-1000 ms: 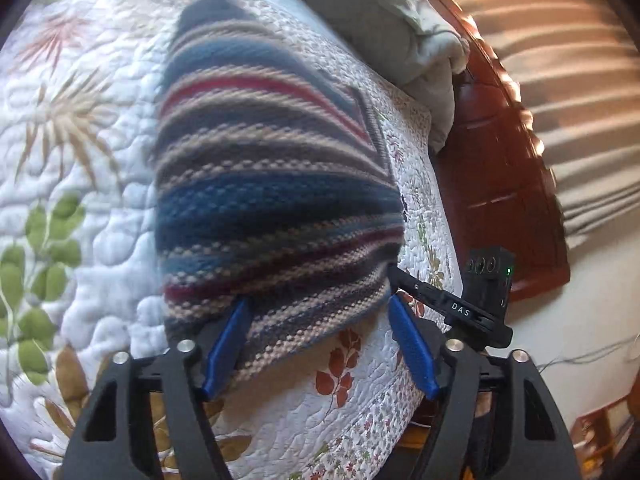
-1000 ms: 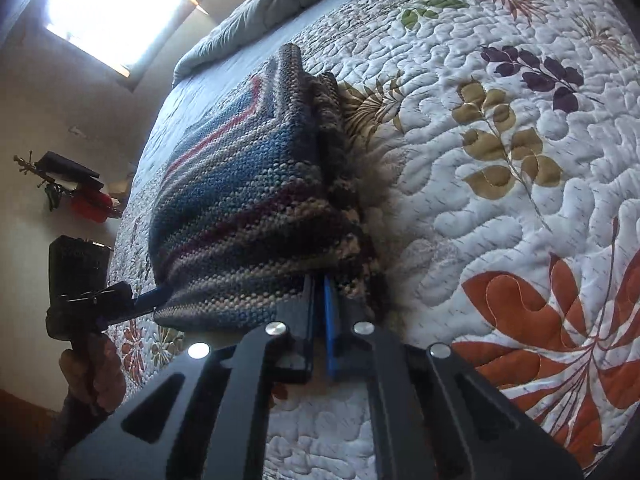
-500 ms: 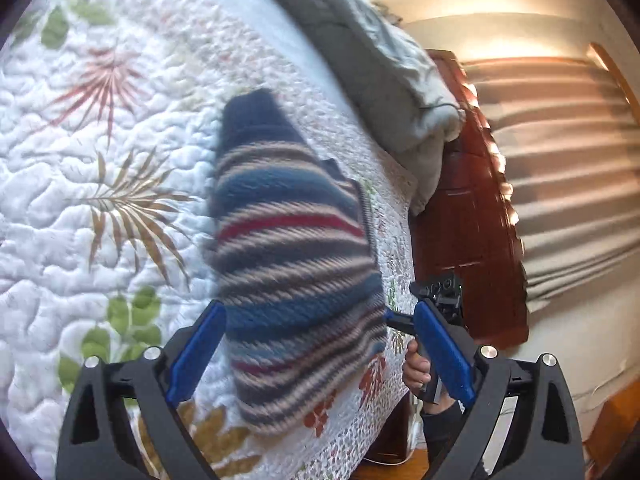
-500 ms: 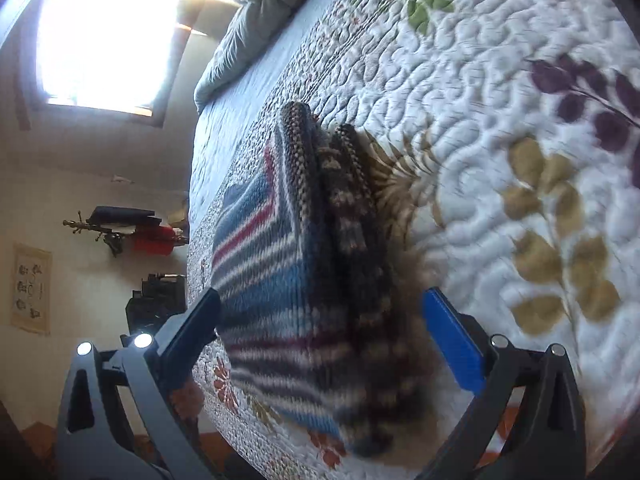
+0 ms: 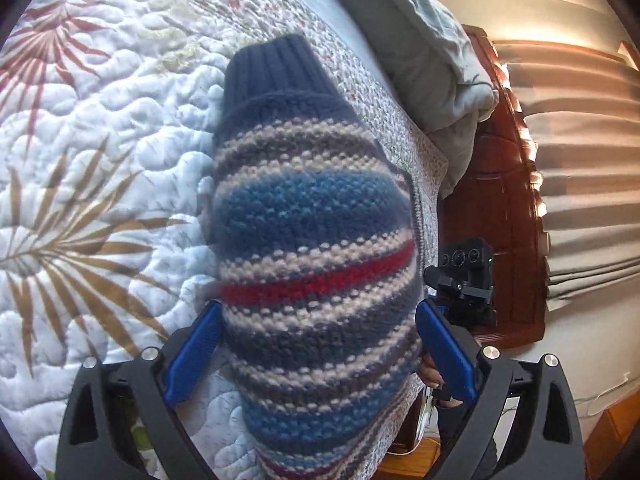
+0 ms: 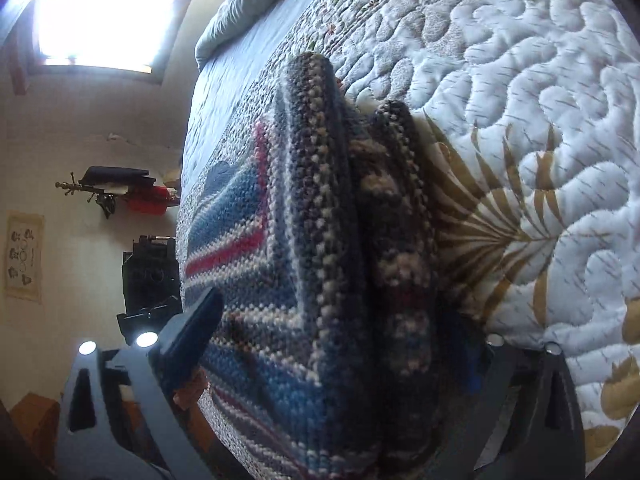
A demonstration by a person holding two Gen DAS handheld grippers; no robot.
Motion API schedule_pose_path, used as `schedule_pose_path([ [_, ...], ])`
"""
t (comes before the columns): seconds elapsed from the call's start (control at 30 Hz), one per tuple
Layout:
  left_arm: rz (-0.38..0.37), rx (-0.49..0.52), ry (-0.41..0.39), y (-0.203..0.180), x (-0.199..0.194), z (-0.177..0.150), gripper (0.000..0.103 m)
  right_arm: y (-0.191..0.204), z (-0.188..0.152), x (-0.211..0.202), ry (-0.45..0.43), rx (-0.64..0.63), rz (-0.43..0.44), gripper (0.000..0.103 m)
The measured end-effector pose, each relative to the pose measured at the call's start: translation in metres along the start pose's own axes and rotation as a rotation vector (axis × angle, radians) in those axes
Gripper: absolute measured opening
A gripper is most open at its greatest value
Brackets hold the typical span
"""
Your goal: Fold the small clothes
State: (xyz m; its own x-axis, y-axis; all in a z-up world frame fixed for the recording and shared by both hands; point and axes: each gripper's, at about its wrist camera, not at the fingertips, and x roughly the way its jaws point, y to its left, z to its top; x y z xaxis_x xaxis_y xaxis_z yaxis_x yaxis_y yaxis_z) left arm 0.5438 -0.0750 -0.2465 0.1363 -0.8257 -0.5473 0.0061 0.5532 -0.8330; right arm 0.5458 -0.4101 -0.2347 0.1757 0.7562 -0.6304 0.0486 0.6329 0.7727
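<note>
Blue-padded, the left gripper [image 5: 318,354] stands spread about as wide as it goes, its fingers flanking a folded striped sweater [image 5: 316,248] on the floral quilt [image 5: 100,152] without pressing the wool; nothing is held. On the other side the right gripper [image 6: 340,356] has its jaws closing, the sweater's stacked folds bulging up between them, the finger at 3 o'clock largely buried behind the knit so that contact there cannot be told.

In the left wrist view the sweater fills the middle, its navy ribbed cuff [image 5: 276,74] pointing to 12 o'clock and a red stripe crossing just above the pads. A rumpled grey blanket [image 5: 424,60] lies at 1 o'clock along the bed's far side, a dark wooden bed frame [image 5: 504,208] at 3 o'clock. In the right wrist view a bright window [image 6: 108,12] glares at 11 o'clock.

Judging by the neat bundle, the fold looks close to done. The risk lies with those closing right jaws: catching only the upper layer could drag the stack apart when the hand moves, and the bundle sits near the quilt's edge, where a nudge might tip it towards the floor.
</note>
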Motion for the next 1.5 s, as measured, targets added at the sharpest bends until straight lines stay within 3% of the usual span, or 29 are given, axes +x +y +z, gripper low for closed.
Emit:
schedule_pose_path([
  [0.03,0.005,0.010,0.007,-0.002,0.002,-0.001,0.096,-0.001,-0.001,0.002,0.006,-0.002,-0.007,0.069],
  [0.13,0.016,0.018,0.009,-0.006,0.009,0.000,0.090,-0.002,-0.004,0.003,-0.012,-0.016,-0.014,0.054],
  [0.33,0.058,0.005,-0.001,-0.007,0.006,-0.002,0.069,0.008,-0.023,-0.008,-0.068,-0.062,-0.071,0.041],
  [0.5,0.113,0.048,-0.007,-0.025,-0.007,-0.007,0.063,0.032,-0.041,-0.020,-0.120,-0.098,-0.114,0.038],
  [0.67,0.131,0.095,-0.013,-0.047,-0.036,-0.019,0.063,0.067,-0.066,-0.029,-0.144,-0.134,-0.102,0.038],
  [0.97,0.172,0.156,-0.063,-0.063,-0.147,-0.069,0.063,0.162,-0.132,-0.013,-0.169,-0.214,-0.038,0.038],
  [1.23,0.202,0.113,-0.118,-0.005,-0.253,-0.138,0.062,0.232,-0.225,0.052,-0.168,-0.259,-0.026,0.037],
  [1.5,0.236,0.058,-0.148,0.076,-0.309,-0.213,0.062,0.262,-0.319,0.132,-0.115,-0.264,-0.049,0.037],
])
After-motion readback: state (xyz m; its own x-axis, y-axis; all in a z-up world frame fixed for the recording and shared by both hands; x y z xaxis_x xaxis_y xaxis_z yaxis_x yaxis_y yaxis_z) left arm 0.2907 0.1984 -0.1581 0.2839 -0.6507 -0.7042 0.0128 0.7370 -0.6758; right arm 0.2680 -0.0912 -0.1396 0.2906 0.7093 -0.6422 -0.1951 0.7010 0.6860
